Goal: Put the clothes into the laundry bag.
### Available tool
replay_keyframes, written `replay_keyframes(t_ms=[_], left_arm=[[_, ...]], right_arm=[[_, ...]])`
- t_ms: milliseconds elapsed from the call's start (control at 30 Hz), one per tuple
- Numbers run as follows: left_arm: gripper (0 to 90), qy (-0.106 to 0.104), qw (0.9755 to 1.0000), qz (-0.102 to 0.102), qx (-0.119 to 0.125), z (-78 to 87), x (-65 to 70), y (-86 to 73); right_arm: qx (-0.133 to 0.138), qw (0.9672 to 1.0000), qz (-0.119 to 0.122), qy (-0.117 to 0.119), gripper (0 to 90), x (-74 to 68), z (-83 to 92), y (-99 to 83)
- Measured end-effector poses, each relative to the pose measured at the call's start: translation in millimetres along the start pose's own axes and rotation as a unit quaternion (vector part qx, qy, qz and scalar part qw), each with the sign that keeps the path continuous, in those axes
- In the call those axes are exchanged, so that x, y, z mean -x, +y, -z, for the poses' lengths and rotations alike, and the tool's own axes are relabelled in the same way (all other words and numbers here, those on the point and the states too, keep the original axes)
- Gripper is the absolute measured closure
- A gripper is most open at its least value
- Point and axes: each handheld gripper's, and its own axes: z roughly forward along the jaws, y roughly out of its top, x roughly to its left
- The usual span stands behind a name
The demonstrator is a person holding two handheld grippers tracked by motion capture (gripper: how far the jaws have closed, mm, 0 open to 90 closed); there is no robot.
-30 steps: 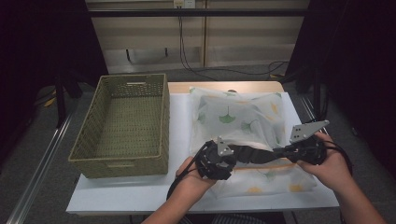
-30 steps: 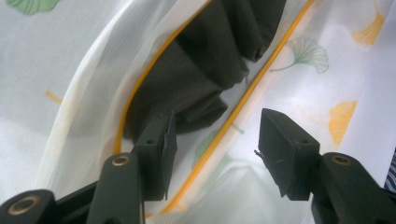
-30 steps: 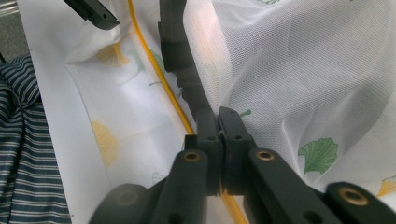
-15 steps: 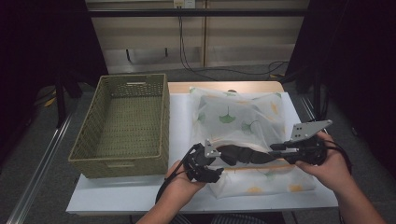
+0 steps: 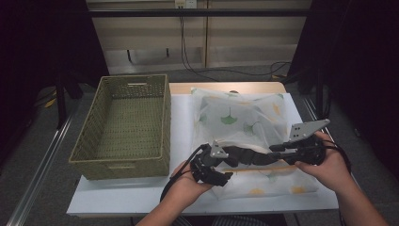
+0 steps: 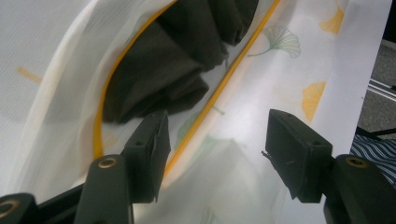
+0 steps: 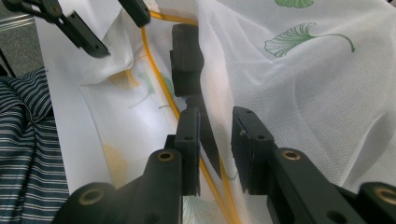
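A white mesh bag printed with ginkgo leaves lies on the white table. Its yellow-edged mouth faces the near side. A dark cloth lies bunched in that mouth, between the two grippers. My left gripper is at the cloth's left end. Its jaws have just been opening and stand wide over the mesh, pressing nothing. My right gripper is at the right end. Its jaws have just been opening, with the yellow rim and dark cloth loose between them.
An empty woven basket stands on the left of the table beside the bag. A person's striped garment is at the near table edge. Cables run along the floor behind the table.
The left gripper has shifted slightly to the left along the bag's near edge. The right hand has stayed where it was.
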Motion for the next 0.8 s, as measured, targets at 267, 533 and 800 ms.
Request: replay_keyframes(t_ms=[267,533,800], left_arm=[[38.6,-0.014,0.9994,-0.015,-0.028,-20.4,0.2,-3.1],[60.3,-0.033,0.9984,-0.001,-0.045,-21.7,-10.9,-12.5],[83.2,-0.025,0.9989,-0.003,-0.039,4.1,-9.5,-25.1]], right_arm=[[0.001,1.0000,0.002,0.001,73.6,0.7,0.6,2.2],[-0.003,0.9999,0.003,0.010,73.9,-0.6,-3.1,1.5],[-0.004,0.9999,0.007,0.014,74.4,-1.6,-6.8,5.0]])
